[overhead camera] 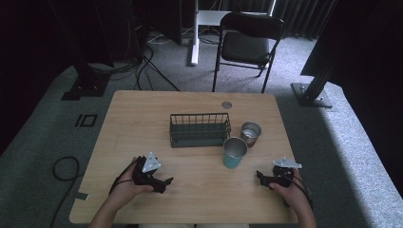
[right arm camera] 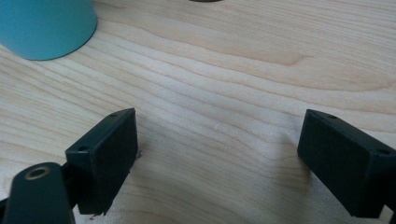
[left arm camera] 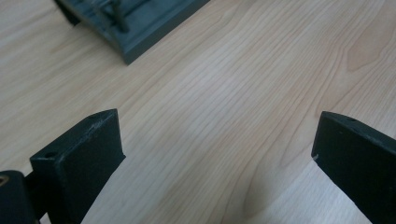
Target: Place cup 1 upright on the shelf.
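A dark wire basket [overhead camera: 200,129] stands at the middle of the wooden table [overhead camera: 142,109]. To its right are a teal cup [overhead camera: 234,152] and, behind it, a silver metal cup [overhead camera: 250,134], both upright. My left gripper [overhead camera: 166,183] rests low at the front left, open, with bare wood between its jaws; the basket's corner [left arm camera: 135,28] lies ahead of it. My right gripper [overhead camera: 259,175] rests at the front right, open and holding nothing. The teal cup's base [right arm camera: 44,25] sits ahead and left of it.
A round grommet [overhead camera: 226,105] is set in the table near its far edge. Behind the table stands a black folding chair [overhead camera: 247,45]. Cables [overhead camera: 64,168] lie on the grey carpet at the left, and dark stands flank the table.
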Action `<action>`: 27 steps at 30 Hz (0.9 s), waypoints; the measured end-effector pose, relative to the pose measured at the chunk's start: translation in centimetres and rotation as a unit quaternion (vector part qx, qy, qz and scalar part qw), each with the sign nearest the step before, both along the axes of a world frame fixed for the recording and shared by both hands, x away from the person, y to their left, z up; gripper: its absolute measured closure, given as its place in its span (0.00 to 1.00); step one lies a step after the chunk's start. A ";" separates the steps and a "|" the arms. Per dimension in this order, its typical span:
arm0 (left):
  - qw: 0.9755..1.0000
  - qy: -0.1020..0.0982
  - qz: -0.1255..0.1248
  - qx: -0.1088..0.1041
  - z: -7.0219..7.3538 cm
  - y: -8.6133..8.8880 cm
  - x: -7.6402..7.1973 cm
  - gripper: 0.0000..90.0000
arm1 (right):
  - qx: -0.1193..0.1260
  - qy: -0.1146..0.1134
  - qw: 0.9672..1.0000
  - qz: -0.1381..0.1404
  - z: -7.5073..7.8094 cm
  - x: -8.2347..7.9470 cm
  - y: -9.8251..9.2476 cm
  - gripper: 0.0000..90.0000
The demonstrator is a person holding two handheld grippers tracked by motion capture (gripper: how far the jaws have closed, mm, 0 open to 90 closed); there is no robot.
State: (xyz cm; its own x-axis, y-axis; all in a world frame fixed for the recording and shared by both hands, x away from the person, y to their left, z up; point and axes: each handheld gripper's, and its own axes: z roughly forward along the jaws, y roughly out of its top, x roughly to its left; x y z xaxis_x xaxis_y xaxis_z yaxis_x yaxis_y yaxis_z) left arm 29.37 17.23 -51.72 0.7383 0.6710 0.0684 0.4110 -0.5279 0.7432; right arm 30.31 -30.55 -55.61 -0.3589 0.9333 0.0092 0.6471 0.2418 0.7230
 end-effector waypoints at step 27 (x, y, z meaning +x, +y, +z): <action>0.995 -0.027 -0.081 -0.046 2.0 -5.9 1.1 0.03 | 0.000 0.000 1.000 0.000 0.0 0.0 0.0 0.13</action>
